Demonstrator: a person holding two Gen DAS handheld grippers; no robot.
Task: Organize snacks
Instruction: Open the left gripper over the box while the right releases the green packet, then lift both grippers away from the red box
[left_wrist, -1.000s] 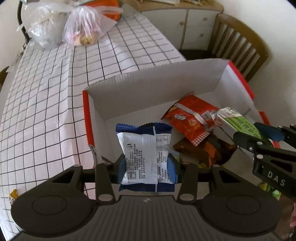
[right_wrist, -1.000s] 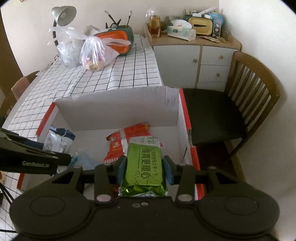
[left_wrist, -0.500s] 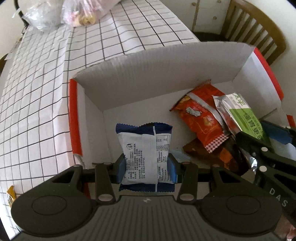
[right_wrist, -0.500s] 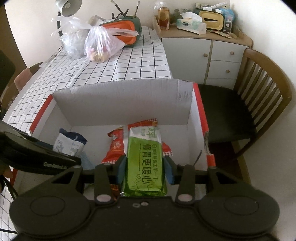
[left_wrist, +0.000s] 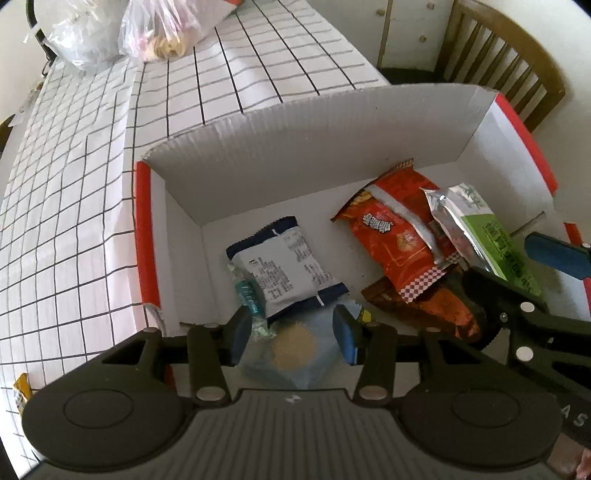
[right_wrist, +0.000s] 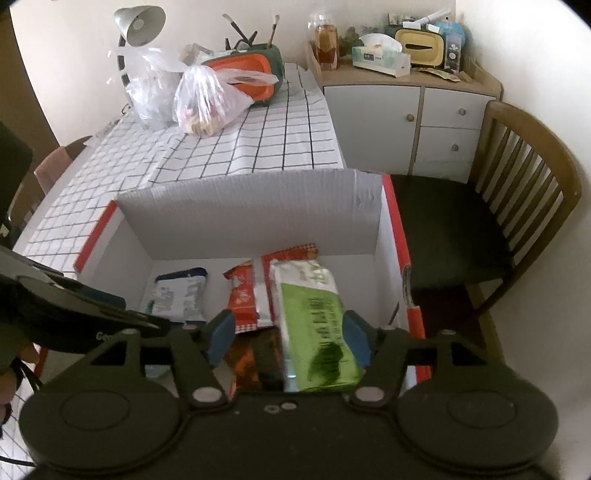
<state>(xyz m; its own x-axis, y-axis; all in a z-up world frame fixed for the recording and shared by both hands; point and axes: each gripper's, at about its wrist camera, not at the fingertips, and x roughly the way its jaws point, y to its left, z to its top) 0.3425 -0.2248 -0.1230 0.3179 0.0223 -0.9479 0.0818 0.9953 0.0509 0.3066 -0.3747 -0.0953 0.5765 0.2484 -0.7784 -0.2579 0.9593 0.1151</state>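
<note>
Right wrist view has the right gripper opening, its blue pads now clear of the green foil snack pack, which lies between them with its long axis running away toward the far wall of the white corrugated cardboard box with red edges. It rests partly on the orange-red chip bag. Across the box, the left gripper stands spread and empty over a pale blue packet; the blue-and-white biscuit pouch lies just beyond its tips, slanted, nearer this hand.
</note>
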